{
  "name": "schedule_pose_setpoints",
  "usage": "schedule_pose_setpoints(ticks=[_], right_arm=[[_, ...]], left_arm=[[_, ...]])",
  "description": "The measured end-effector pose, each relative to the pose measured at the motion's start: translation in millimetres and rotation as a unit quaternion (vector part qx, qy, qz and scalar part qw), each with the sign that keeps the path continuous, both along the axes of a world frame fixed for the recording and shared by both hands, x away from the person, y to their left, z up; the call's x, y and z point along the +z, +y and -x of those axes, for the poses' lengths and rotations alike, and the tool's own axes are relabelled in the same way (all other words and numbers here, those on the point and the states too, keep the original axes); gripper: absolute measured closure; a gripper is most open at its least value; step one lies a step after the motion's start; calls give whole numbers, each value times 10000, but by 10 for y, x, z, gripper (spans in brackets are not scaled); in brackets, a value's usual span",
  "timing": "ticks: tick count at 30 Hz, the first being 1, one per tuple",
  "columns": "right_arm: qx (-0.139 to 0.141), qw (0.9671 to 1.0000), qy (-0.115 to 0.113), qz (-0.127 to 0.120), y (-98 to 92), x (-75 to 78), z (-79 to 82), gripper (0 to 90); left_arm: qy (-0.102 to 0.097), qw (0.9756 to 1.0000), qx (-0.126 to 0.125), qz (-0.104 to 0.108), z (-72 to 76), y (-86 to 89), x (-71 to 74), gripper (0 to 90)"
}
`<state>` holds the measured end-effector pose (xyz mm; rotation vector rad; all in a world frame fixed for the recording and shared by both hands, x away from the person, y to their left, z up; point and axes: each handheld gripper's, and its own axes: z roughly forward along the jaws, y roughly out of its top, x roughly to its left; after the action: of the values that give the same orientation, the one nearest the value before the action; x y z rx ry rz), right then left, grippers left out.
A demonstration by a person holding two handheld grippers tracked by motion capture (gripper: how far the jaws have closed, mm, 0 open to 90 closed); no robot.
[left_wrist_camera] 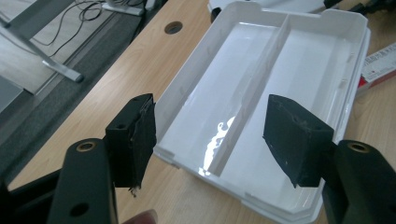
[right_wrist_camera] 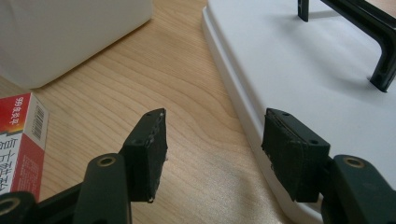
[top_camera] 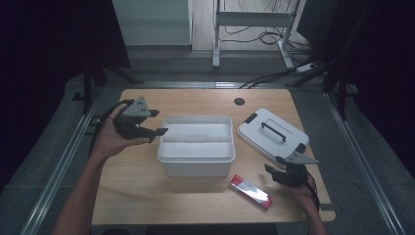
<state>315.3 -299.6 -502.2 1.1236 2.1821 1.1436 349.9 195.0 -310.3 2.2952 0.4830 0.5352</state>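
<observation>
open jaws above white divided box (left_wrist_camera: 261,93)

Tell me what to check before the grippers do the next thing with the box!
1. Left gripper open, nothing in it: ok.
2. Right gripper open, nothing in it: ok.
3. White bin uncovered, both compartments empty: ok.
4. Lid flat on the table, black handle facing up: ok.
5. Red and white carton lying free by the right gripper: ok.
6. What the carton holds: cannot tell.
</observation>
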Motion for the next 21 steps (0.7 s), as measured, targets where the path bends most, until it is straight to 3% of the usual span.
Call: schedule_pose_setpoints(ticks=[4,13,21], right_arm=[[13,10000,19,12,8,-2,6,401],[31,10000,-4,25,32,4,21,407],[85,9999,-98,-63,122,109,-33,407]], left_arm=[[0,9997,-168,-180,-59,-93,36,338],[99,9989,-326,-319,-192,-207,69,339],[136,9968,-543,-570,-277,-371,113,340]])
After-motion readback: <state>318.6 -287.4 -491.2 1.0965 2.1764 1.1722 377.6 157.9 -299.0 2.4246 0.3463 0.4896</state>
